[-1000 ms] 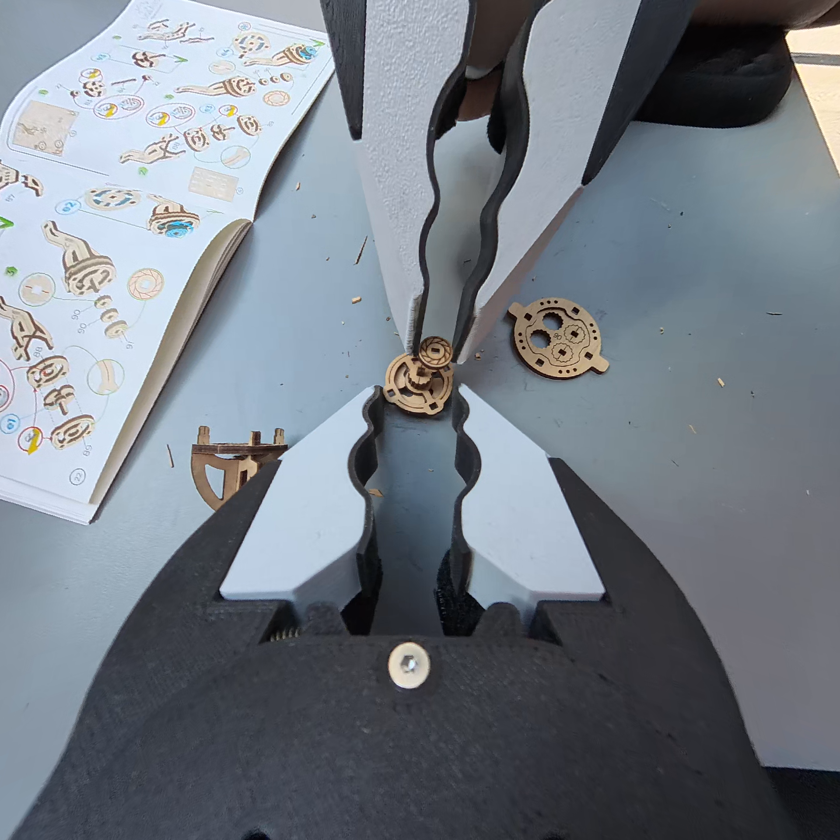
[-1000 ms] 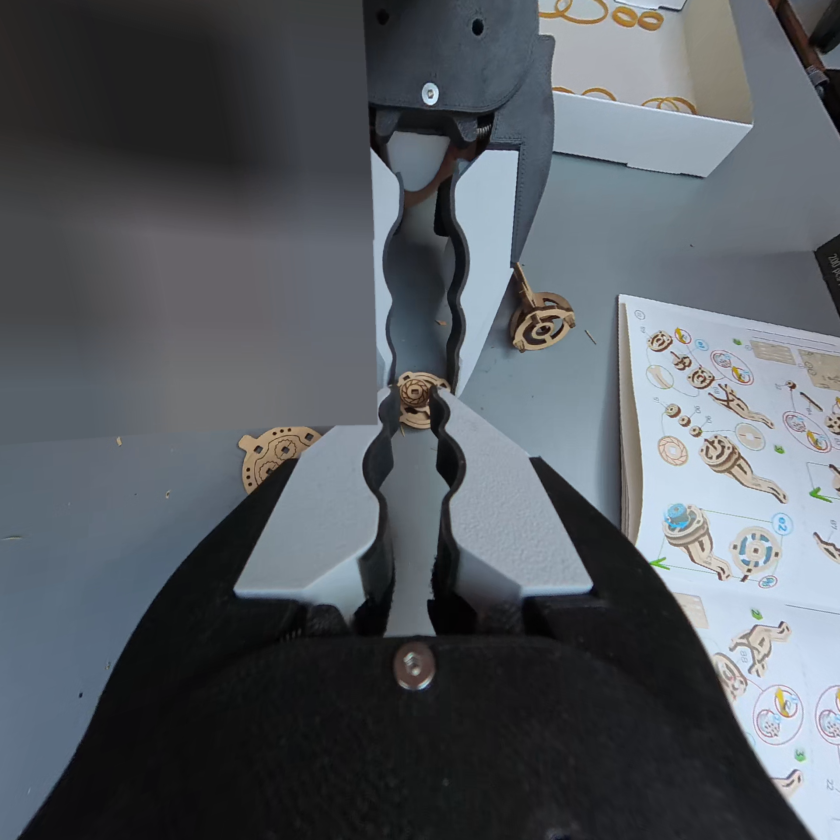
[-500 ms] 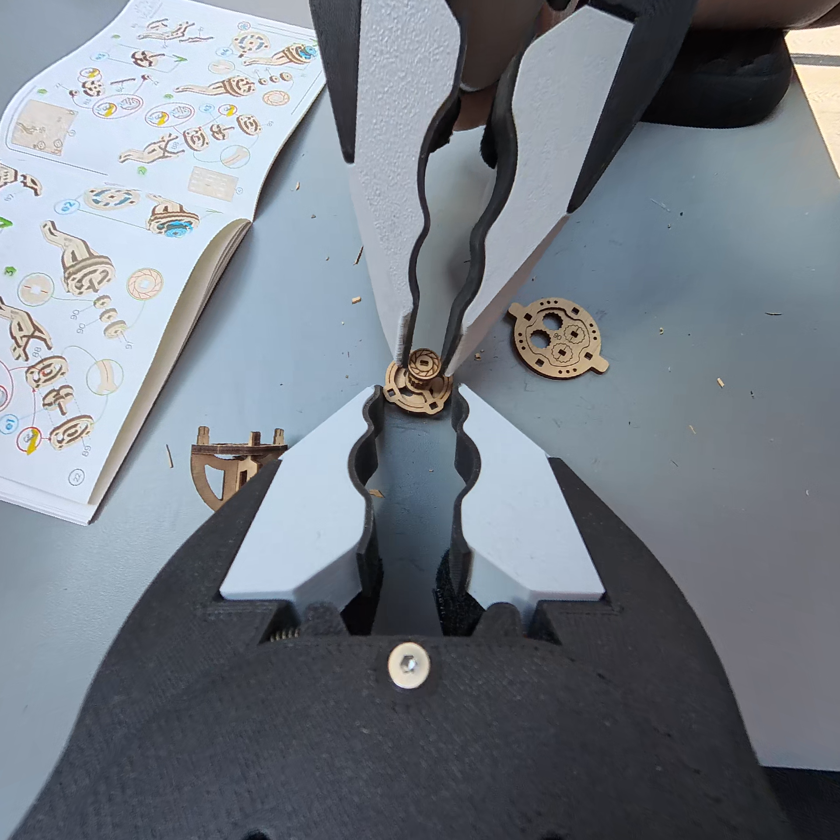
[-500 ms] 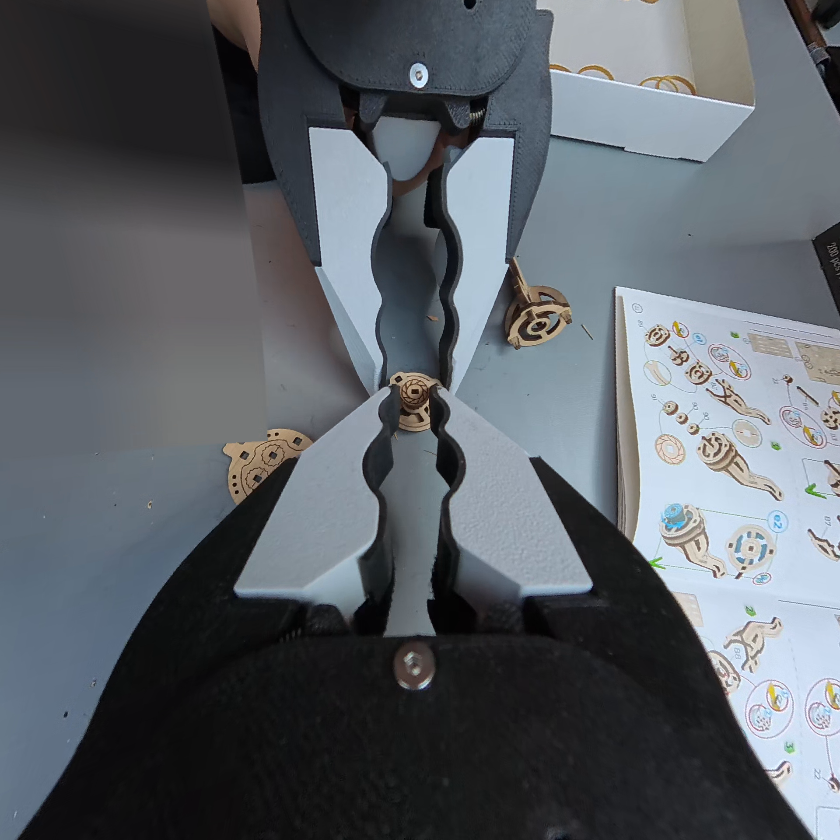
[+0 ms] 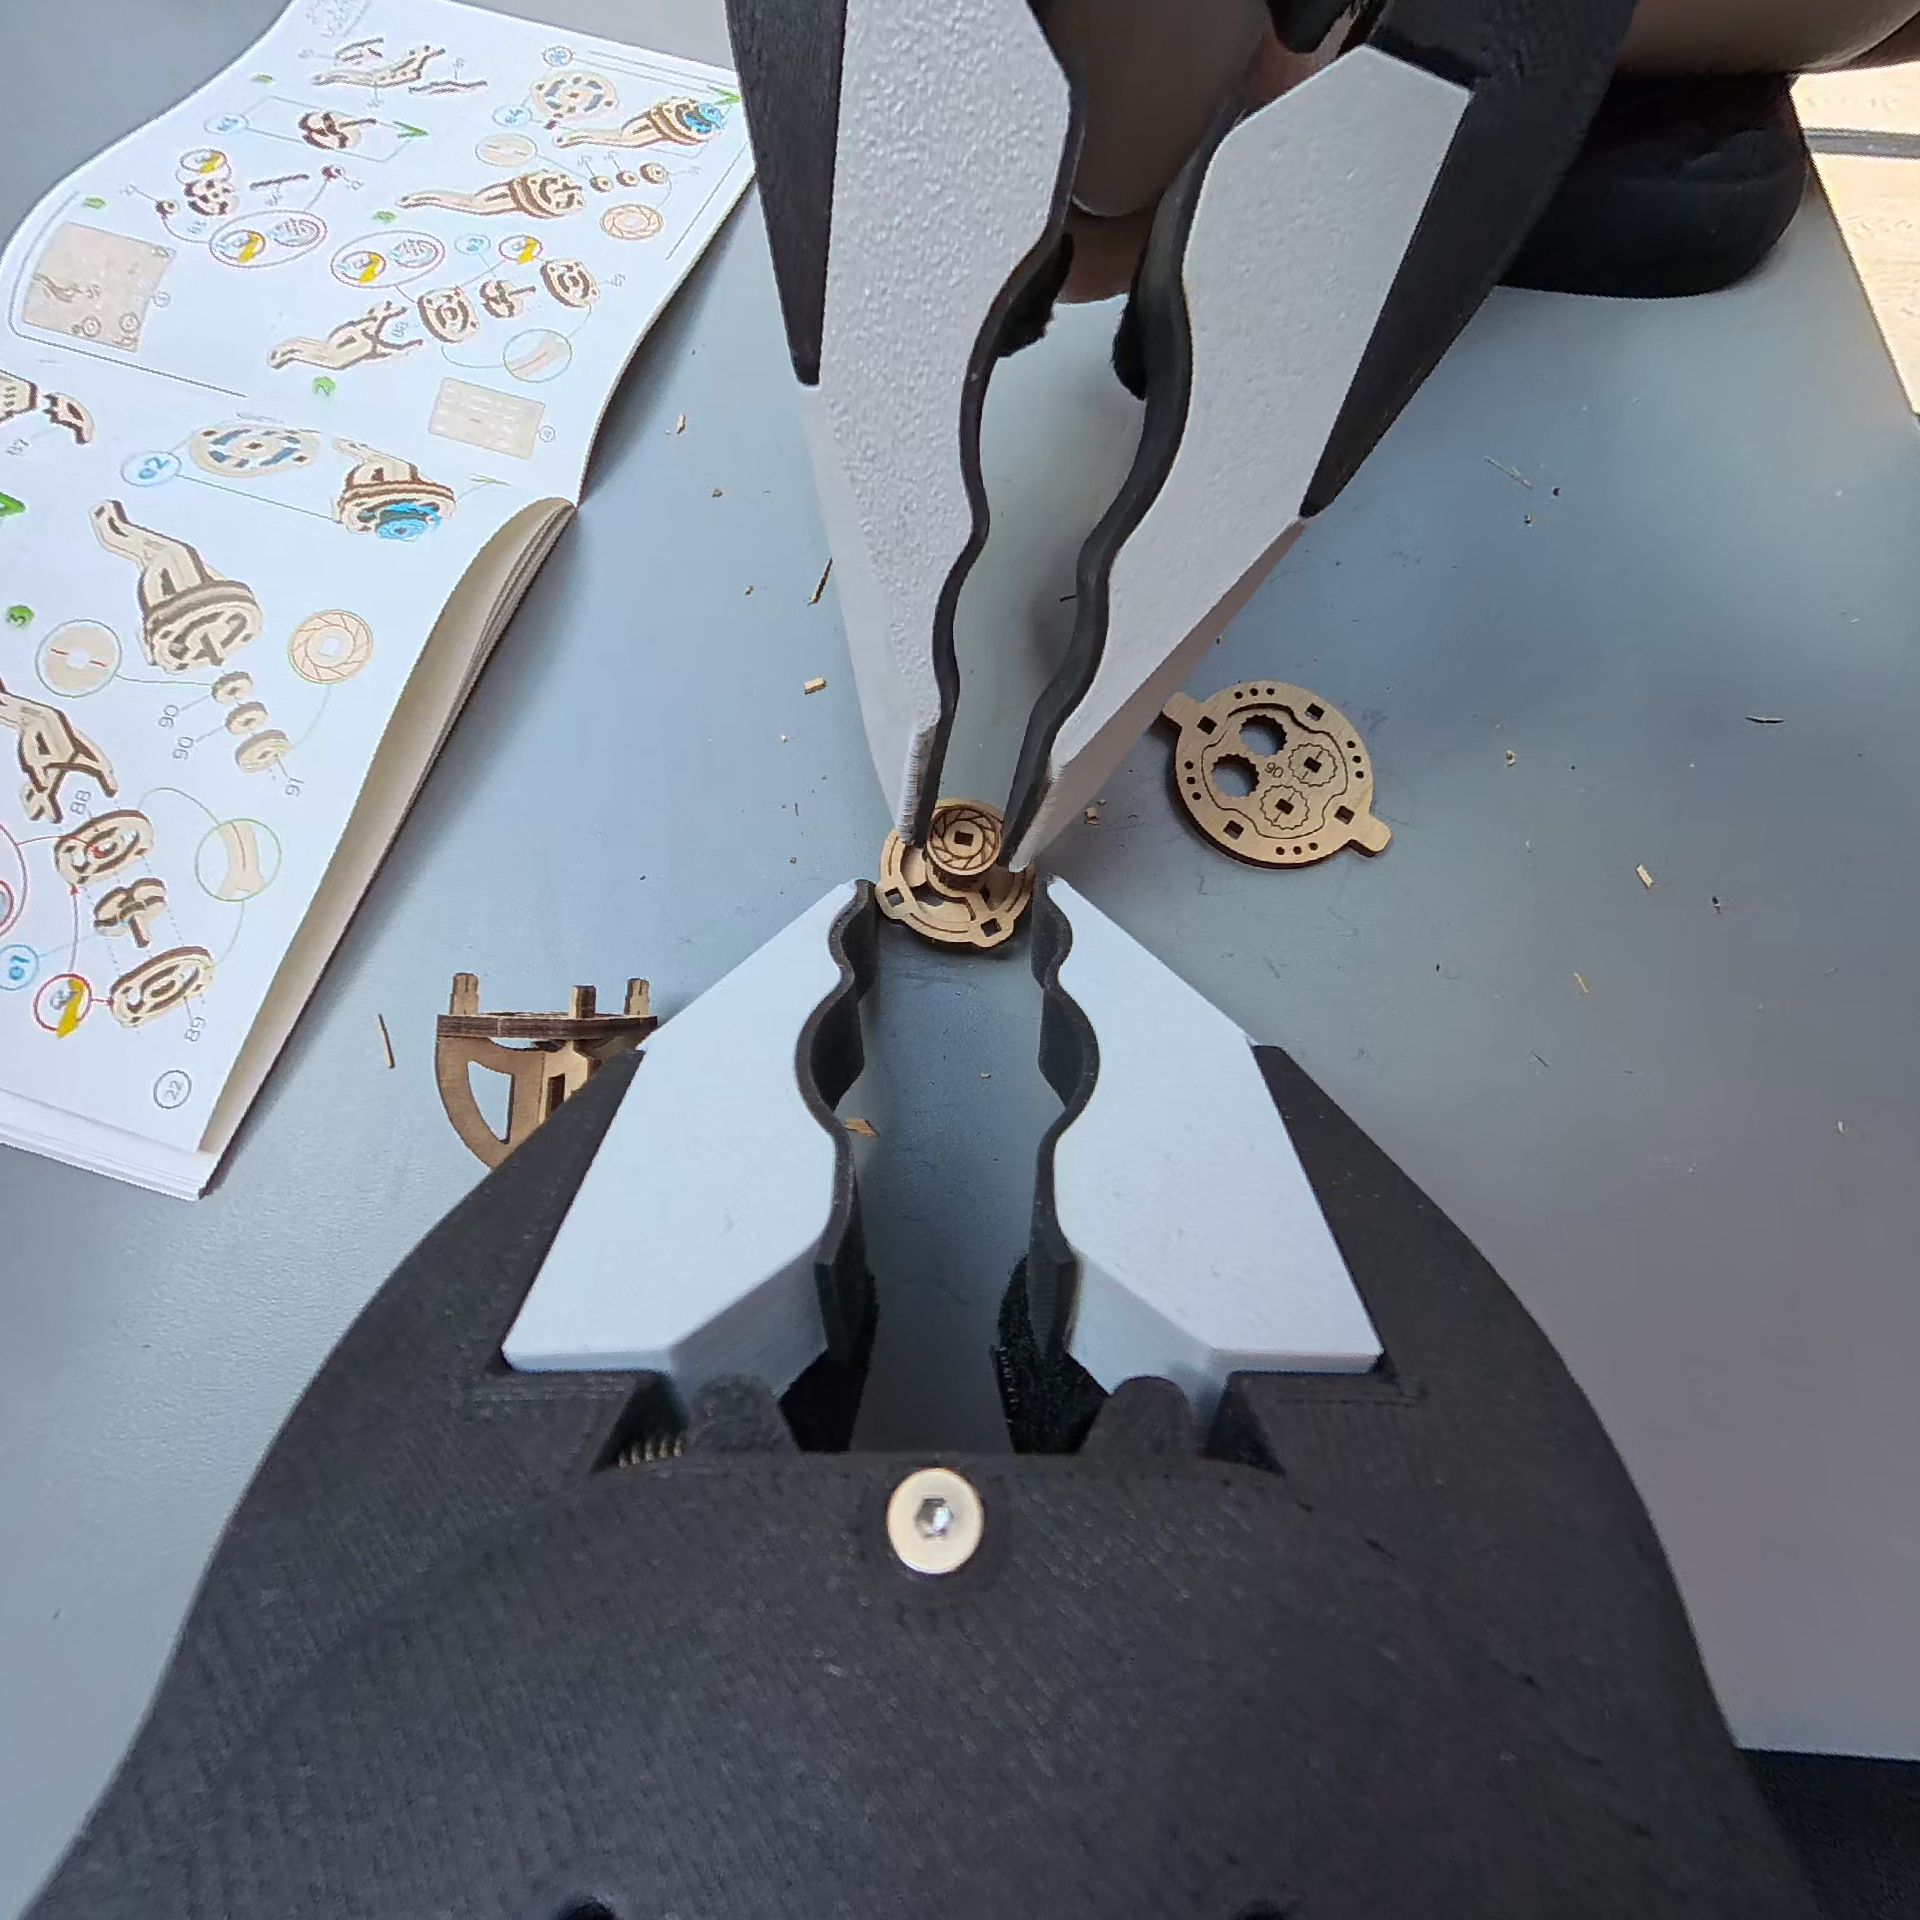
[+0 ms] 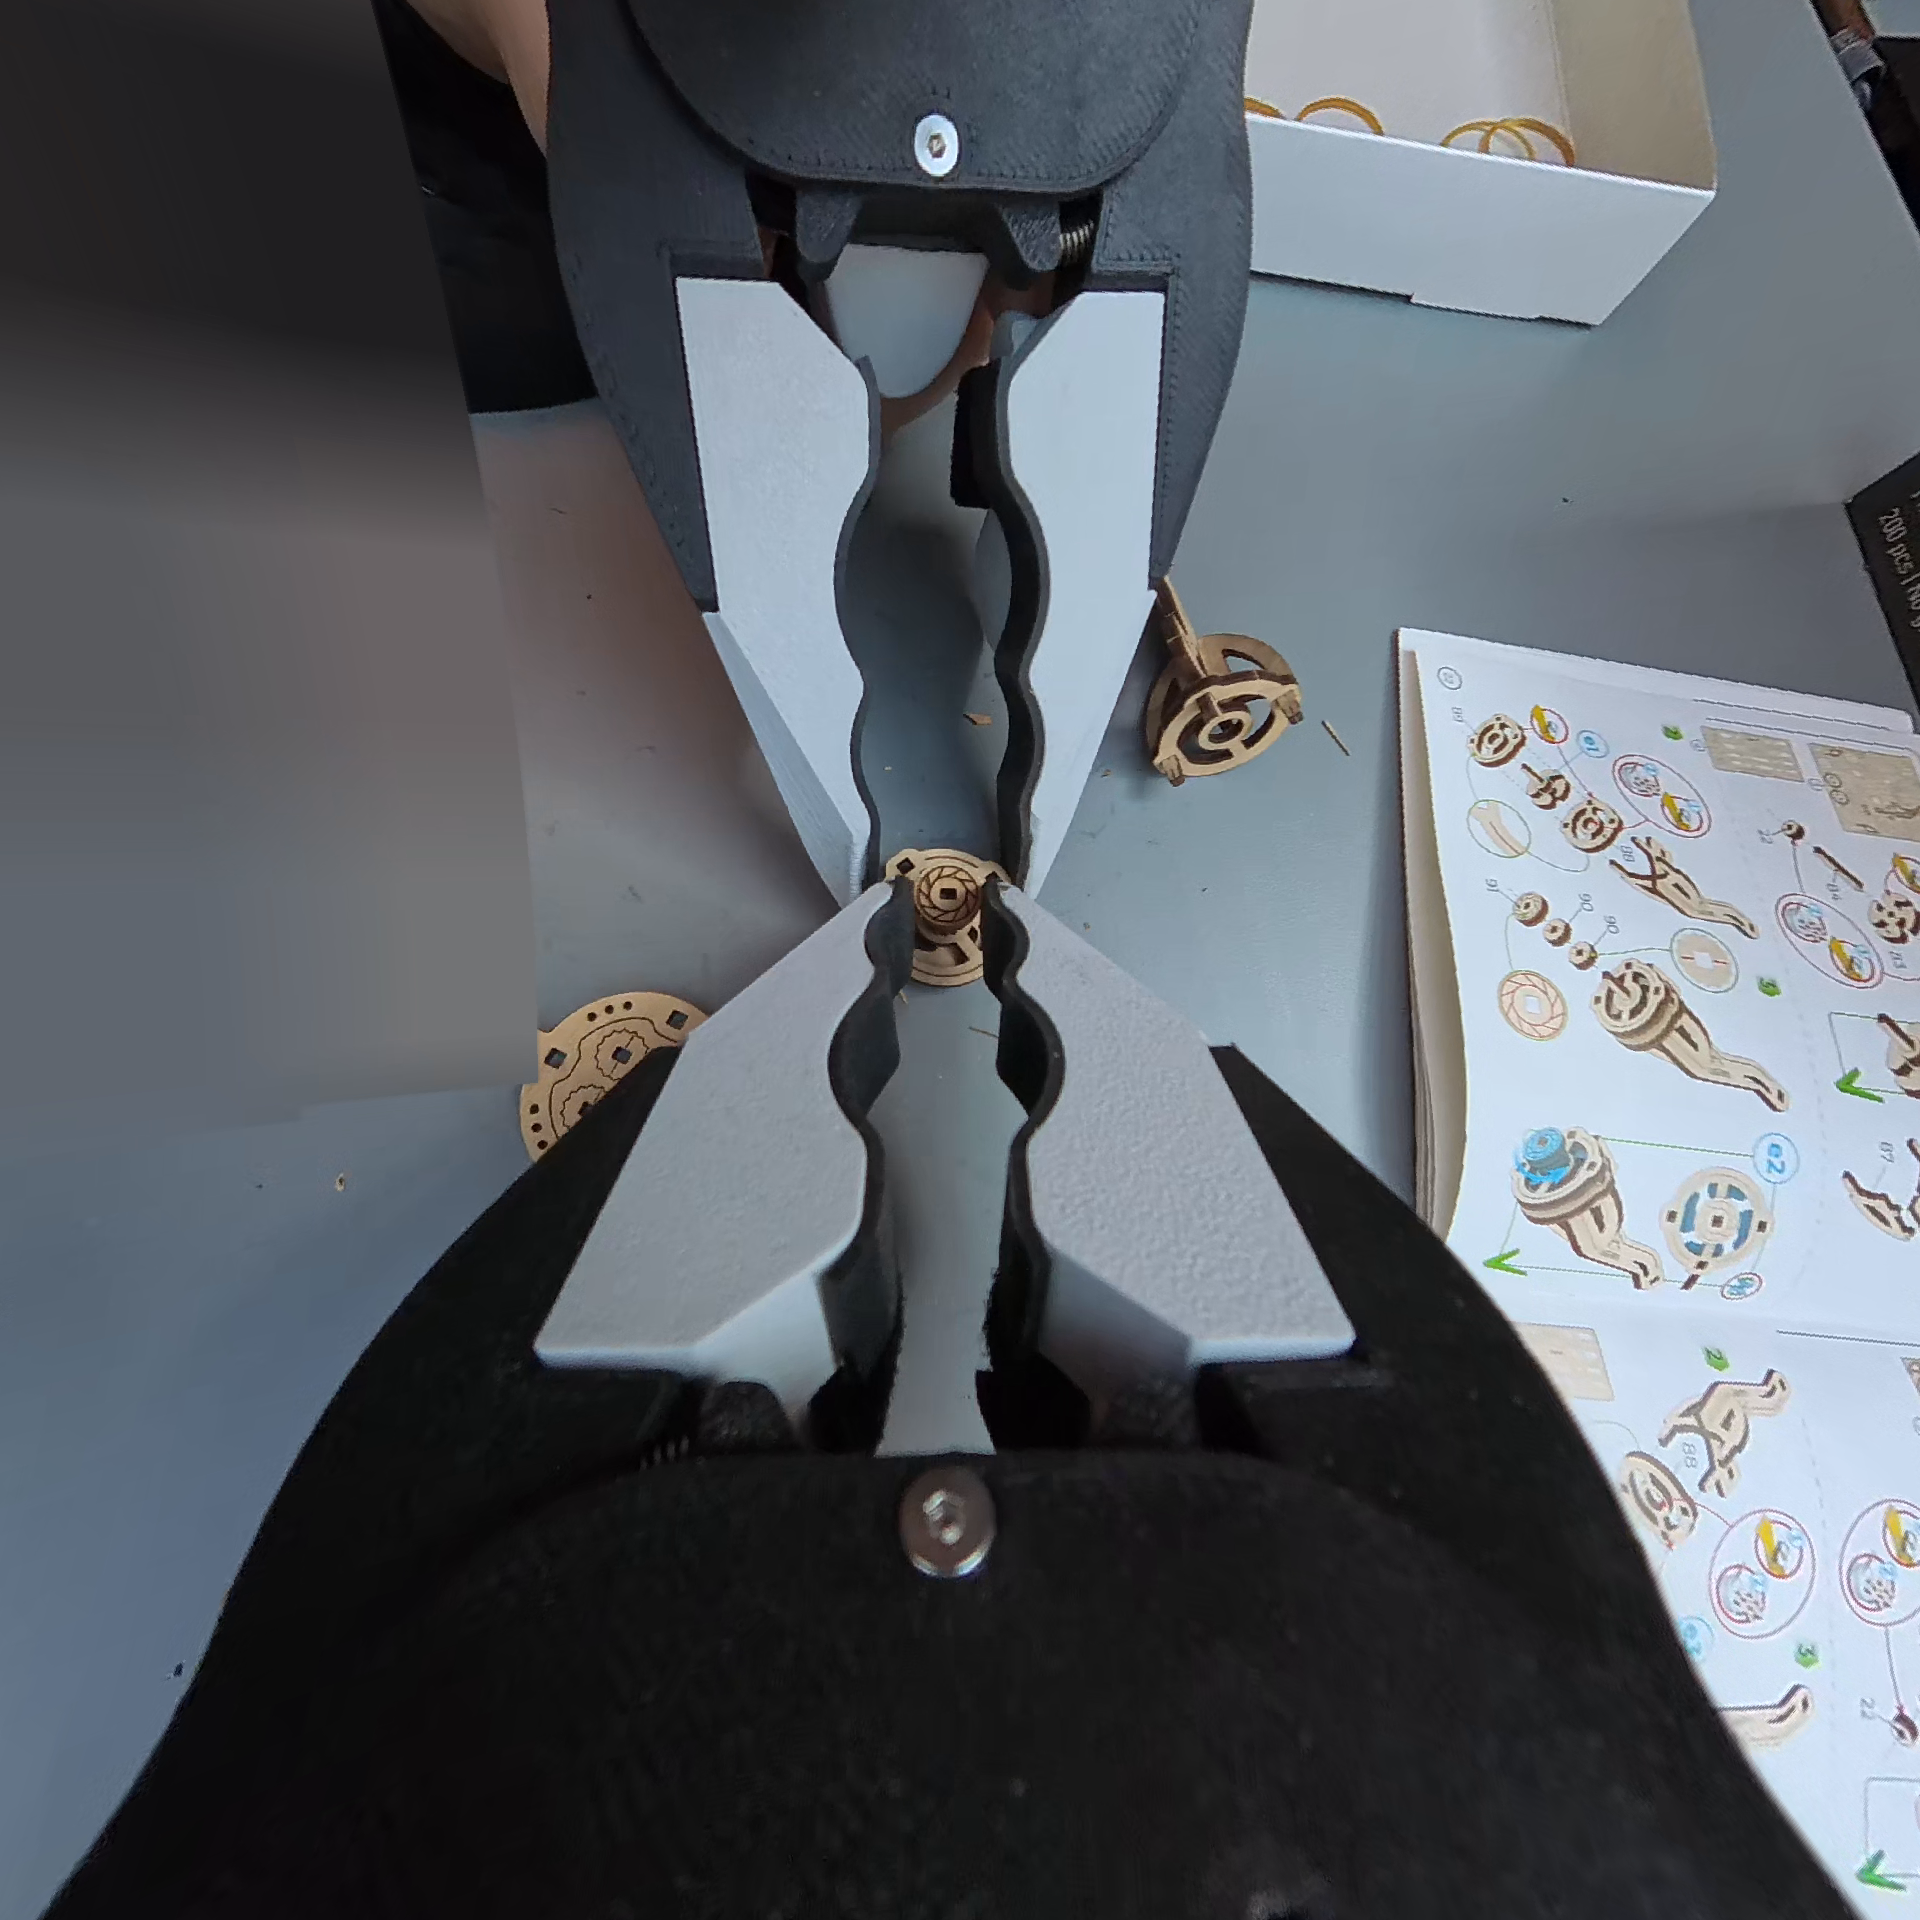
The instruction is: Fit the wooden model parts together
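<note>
Seating step in hand: small engraved disc (image 5: 966, 834) pinched by right gripper (image 5: 961, 836) atop the hub of the round slotted base (image 5: 951, 902), mid-table (image 5: 1558, 1143), base braced between left gripper (image 5: 951, 894) tips, apparently clamped on it. Next, probably: square holes lined up, then pressed straight down, base kept flat.

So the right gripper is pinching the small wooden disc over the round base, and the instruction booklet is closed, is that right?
Not quite. The instruction booklet lies open, its illustrated pages showing in the right wrist view. The rest holds: the right gripper pinches the small wooden disc over the round base.
</note>
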